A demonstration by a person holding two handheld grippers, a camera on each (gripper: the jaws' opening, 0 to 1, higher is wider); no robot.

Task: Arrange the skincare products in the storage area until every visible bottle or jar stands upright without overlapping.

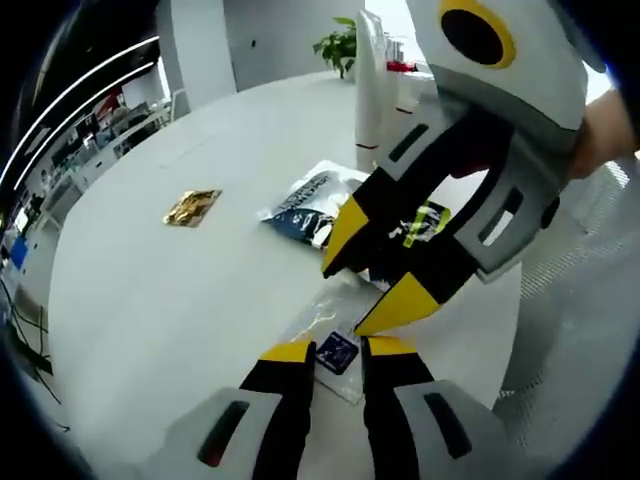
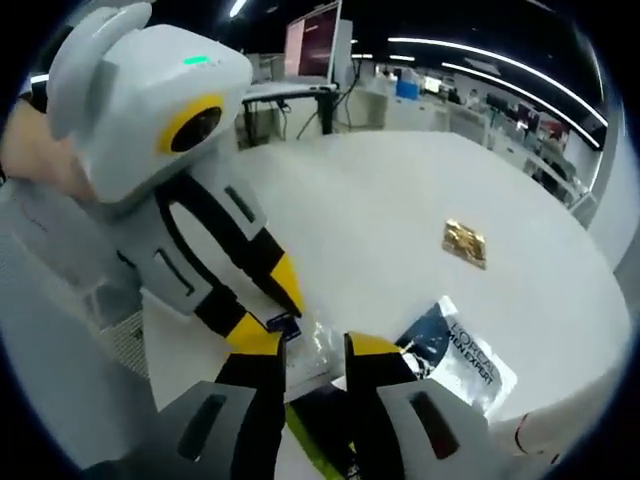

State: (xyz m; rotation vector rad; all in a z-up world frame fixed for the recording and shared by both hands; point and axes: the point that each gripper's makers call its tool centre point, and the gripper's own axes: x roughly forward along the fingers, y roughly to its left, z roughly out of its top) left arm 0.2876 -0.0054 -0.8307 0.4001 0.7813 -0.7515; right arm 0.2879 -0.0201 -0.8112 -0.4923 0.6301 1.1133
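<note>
A clear plastic sachet with a small dark blue label (image 1: 337, 352) lies flat on the white table, between the tips of my left gripper (image 1: 338, 348), whose jaws stand apart. My right gripper (image 1: 372, 268) reaches in from the upper right, open, its yellow tips just above the same sachet. In the right gripper view the clear sachet (image 2: 315, 350) lies between my right gripper (image 2: 313, 345) jaws, and the left gripper (image 2: 268, 310) comes in from the left. A blue and silver sachet (image 1: 310, 200) (image 2: 455, 350) lies beyond. A tall white bottle (image 1: 368, 90) stands upright behind it.
A gold sachet (image 1: 192, 207) (image 2: 465, 240) lies alone farther out on the round white table (image 1: 180, 300). A dark packet with green print (image 1: 425, 222) sits under the right gripper. A grey mesh surface (image 1: 585, 300) borders the table on the right. A potted plant (image 1: 340, 45) stands far back.
</note>
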